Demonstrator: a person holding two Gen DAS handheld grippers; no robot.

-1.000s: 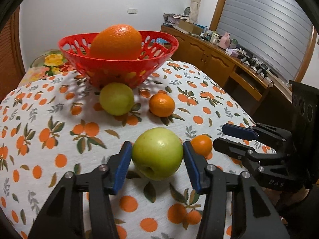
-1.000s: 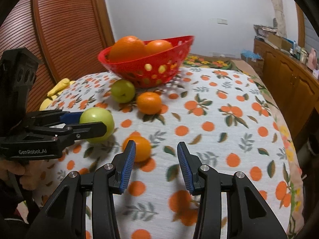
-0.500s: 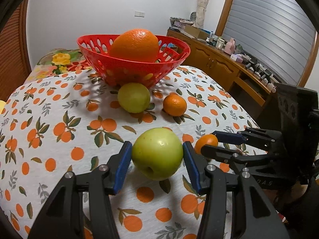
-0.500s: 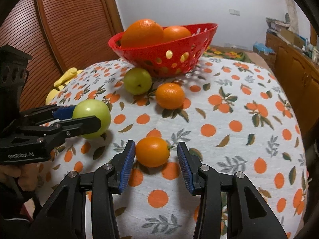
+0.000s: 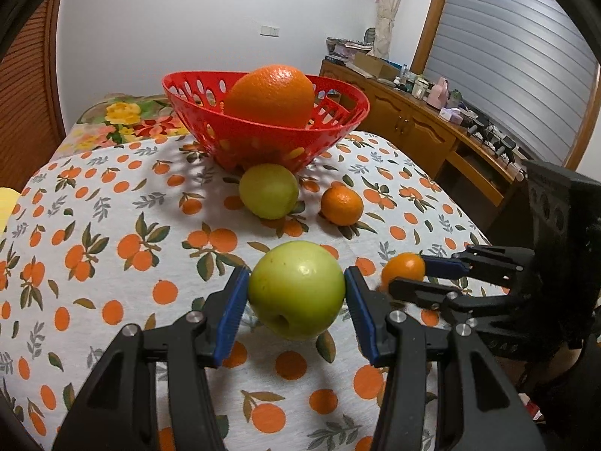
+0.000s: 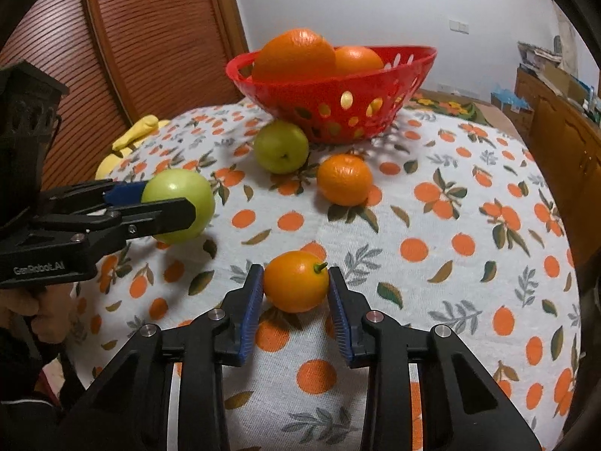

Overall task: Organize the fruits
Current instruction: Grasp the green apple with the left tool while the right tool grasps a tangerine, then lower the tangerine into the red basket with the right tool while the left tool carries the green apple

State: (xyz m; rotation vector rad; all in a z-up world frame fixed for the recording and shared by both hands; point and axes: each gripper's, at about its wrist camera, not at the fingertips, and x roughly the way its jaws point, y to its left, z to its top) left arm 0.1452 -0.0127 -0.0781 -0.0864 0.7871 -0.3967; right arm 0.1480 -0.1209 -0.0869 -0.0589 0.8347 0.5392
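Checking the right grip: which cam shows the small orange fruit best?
Right wrist view: the small orange fruit sits centred between the right gripper's pads, stem visible. The left wrist view shows it small, at the side, partly hidden by a finger.

Left claw (image 5: 296, 297) clamps a green apple (image 5: 296, 295); right claw (image 6: 295, 289) is closed on a small orange (image 6: 295, 281).

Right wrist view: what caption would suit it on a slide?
Right gripper closes on a small orange while the left gripper holds a green apple near the red basket.
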